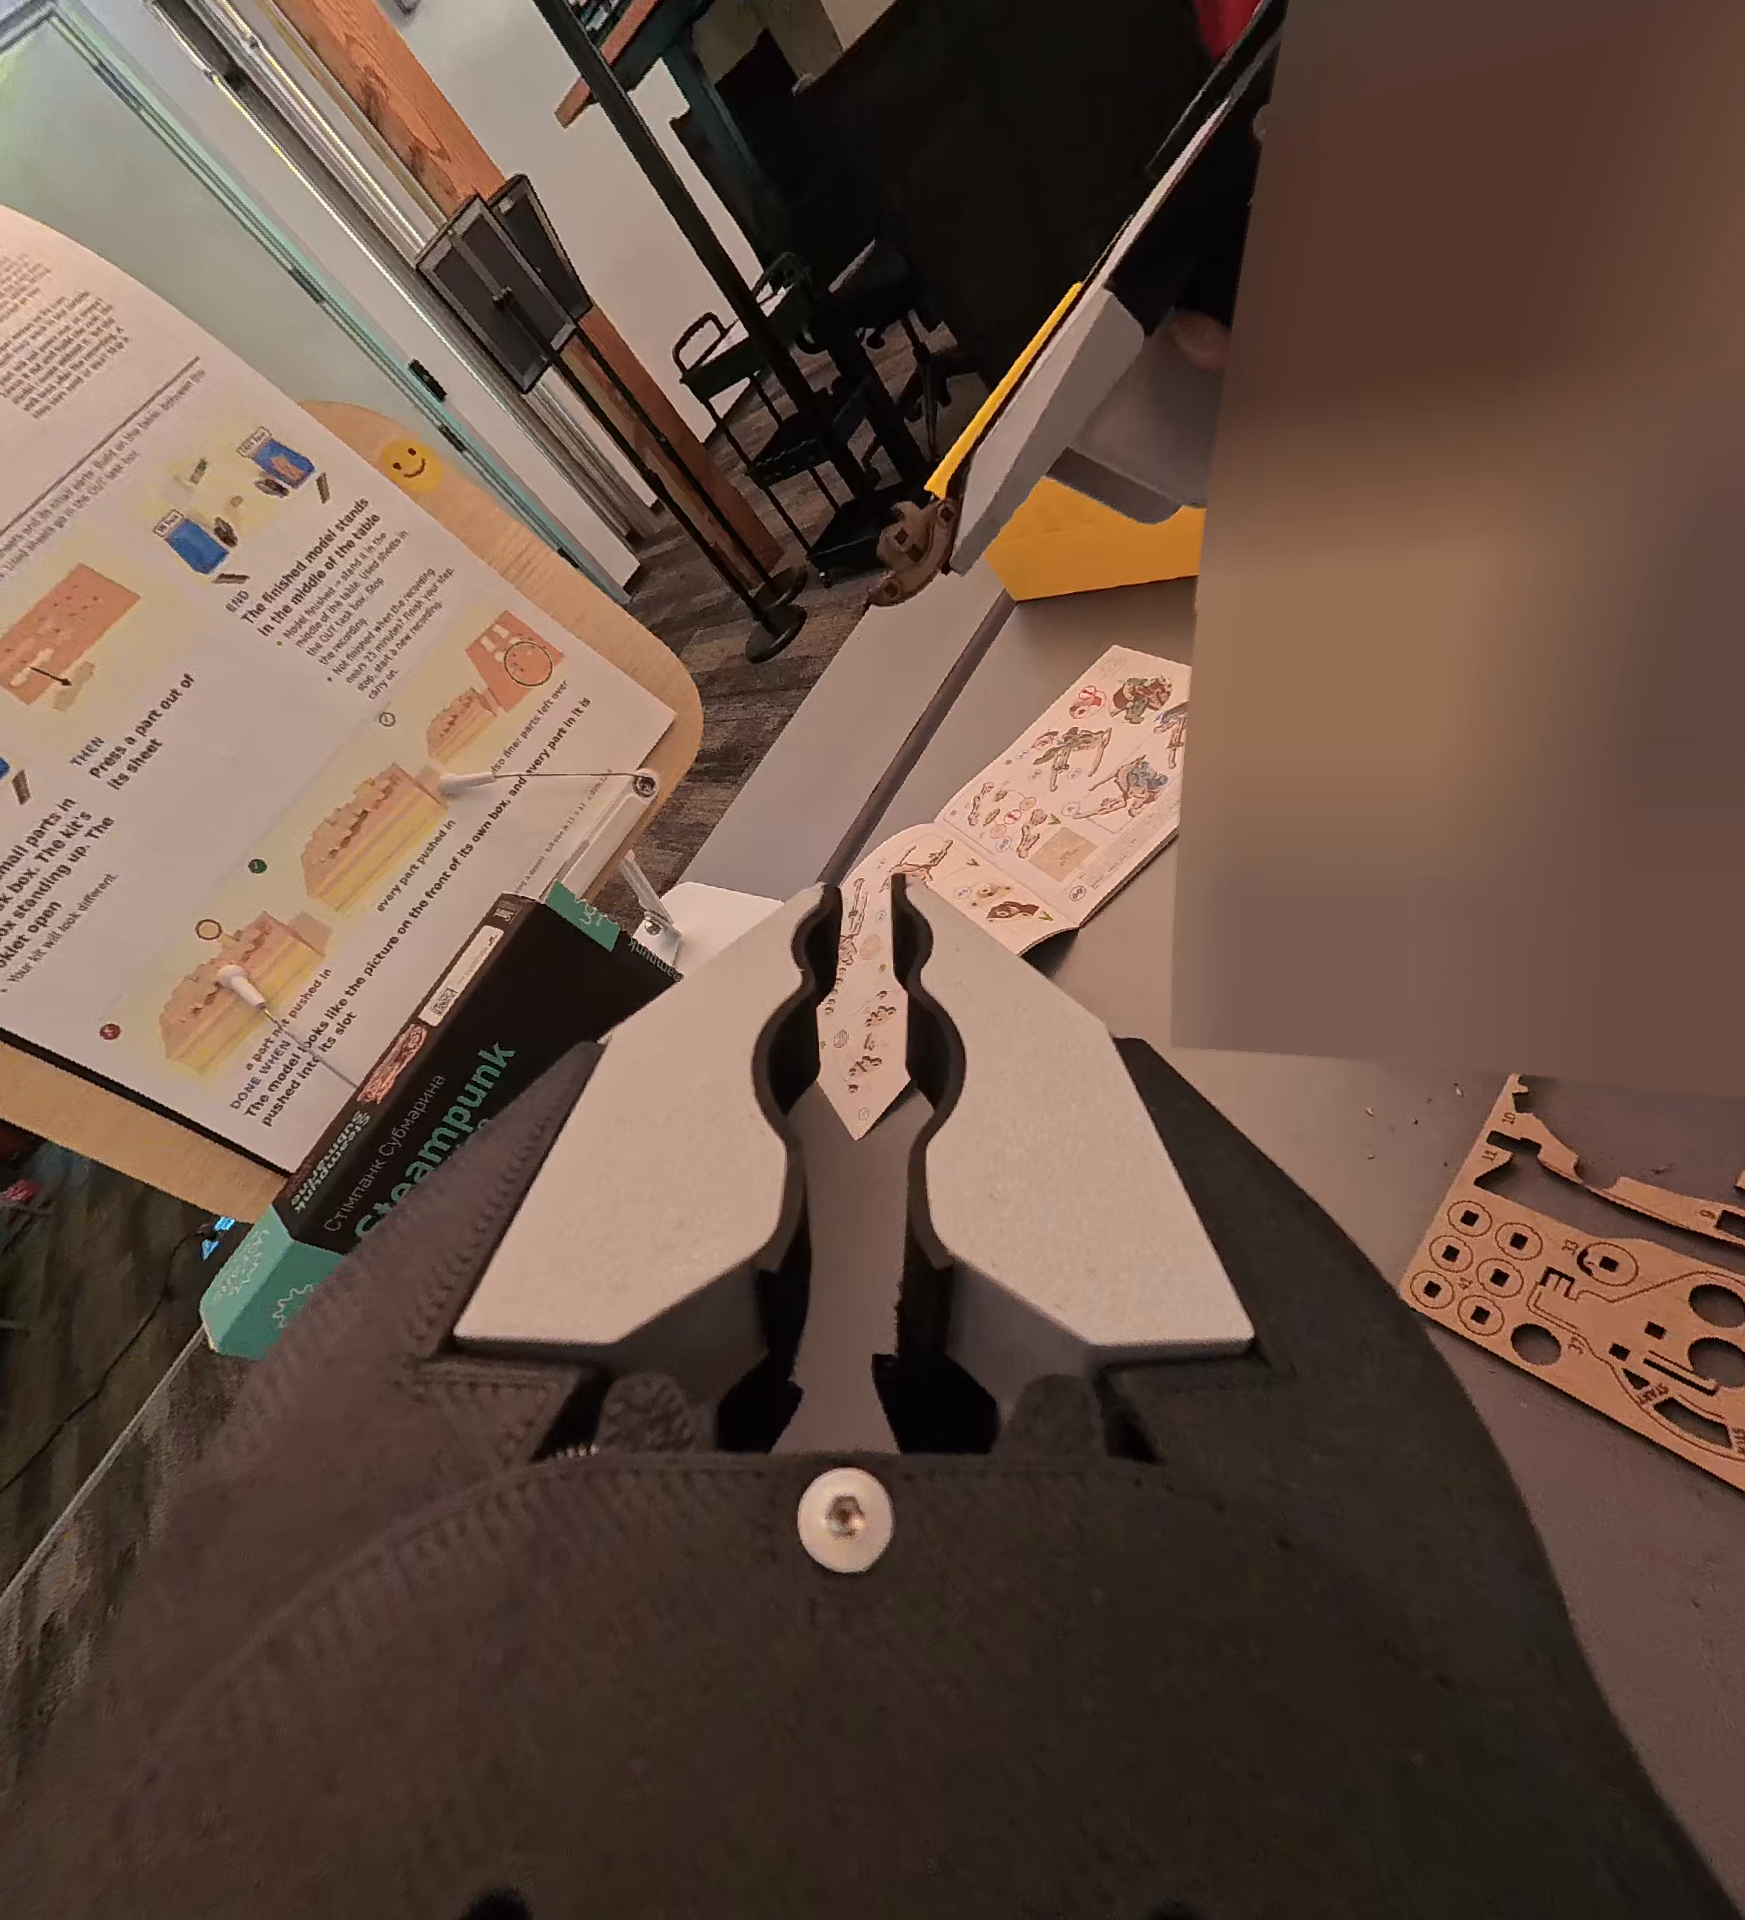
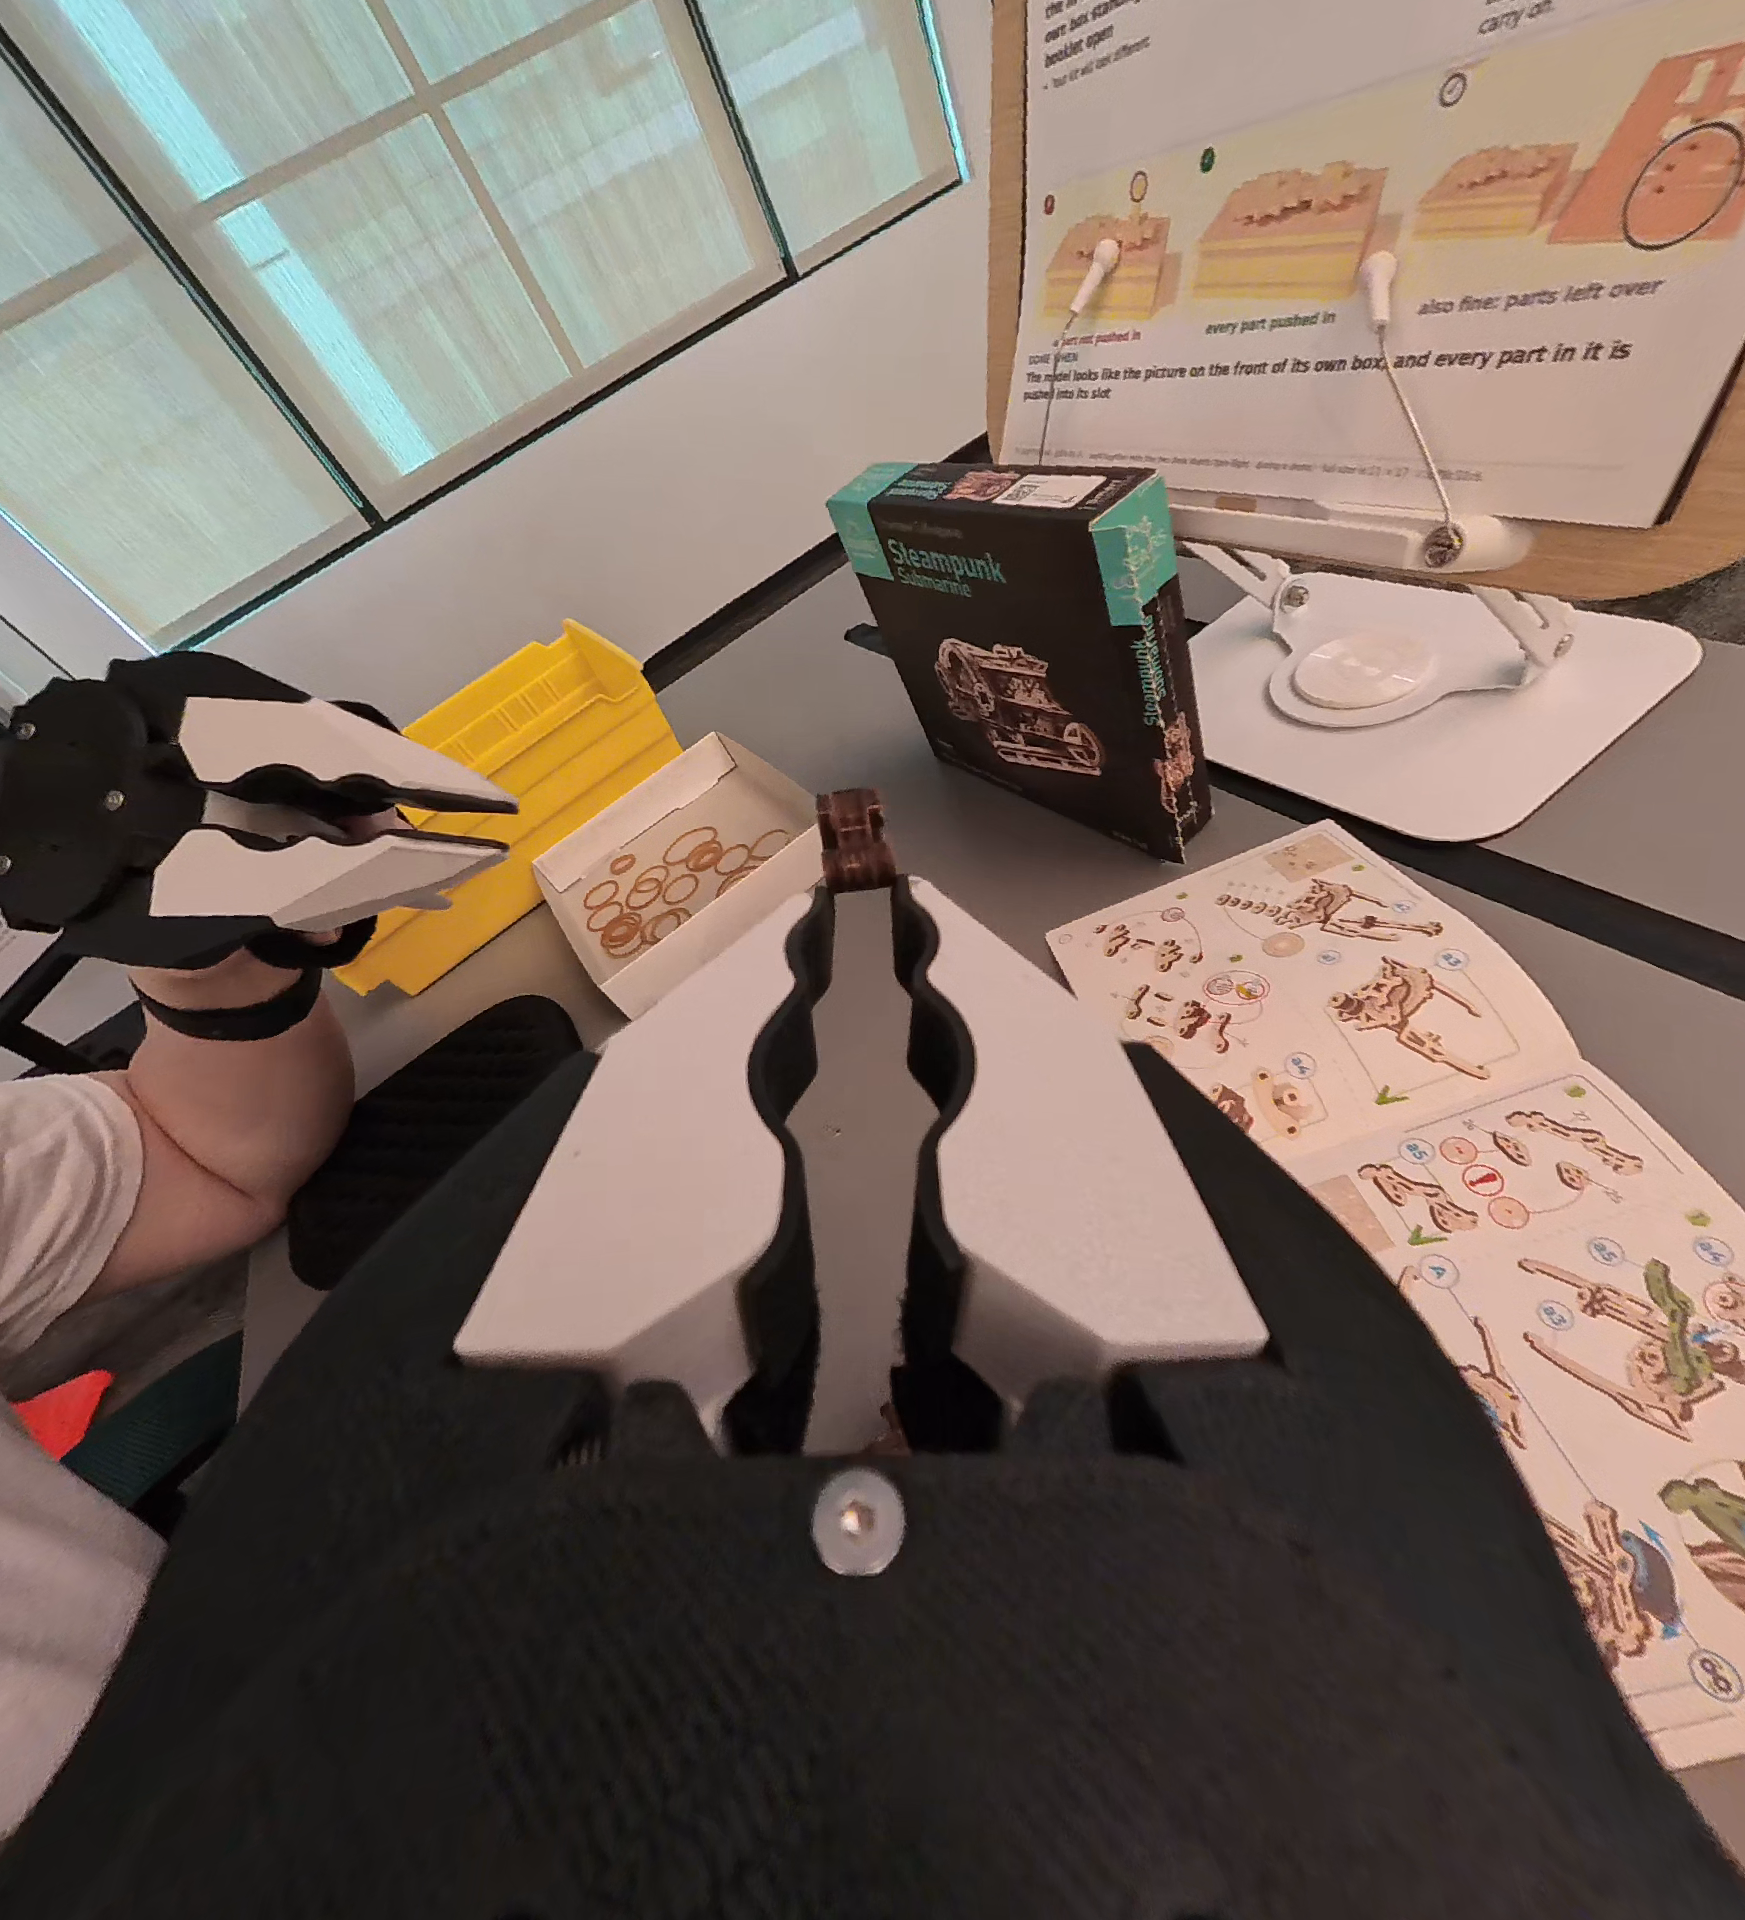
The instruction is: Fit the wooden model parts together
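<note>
My right gripper (image 2: 855, 883) is shut on a small dark-brown wooden assembly (image 2: 852, 840), held at the fingertips above the grey table (image 2: 1678, 748). The same assembly also shows in the left wrist view (image 1: 907, 549), at the tip of the right gripper's grey finger (image 1: 1039, 436). My left gripper (image 1: 868, 904) is empty with its jaws a narrow gap apart. In the right wrist view it (image 2: 506, 826) hovers to the left of the assembly, pointing toward it. A laser-cut wooden sheet (image 1: 1626, 1309) with several punched-out holes lies on the table to its right.
An open assembly booklet (image 2: 1419, 1143) lies at the right. The black and teal kit box (image 2: 1034, 665) stands behind. A white tray of rubber bands (image 2: 681, 883) and a yellow bin (image 2: 535, 748) sit at the left. An instruction board (image 2: 1367, 260) stands on a white base (image 2: 1419, 686). Left tips to right tips: about 12 cm. The white base (image 2: 1419, 686) lies around 35 cm away from my right fingertips.
</note>
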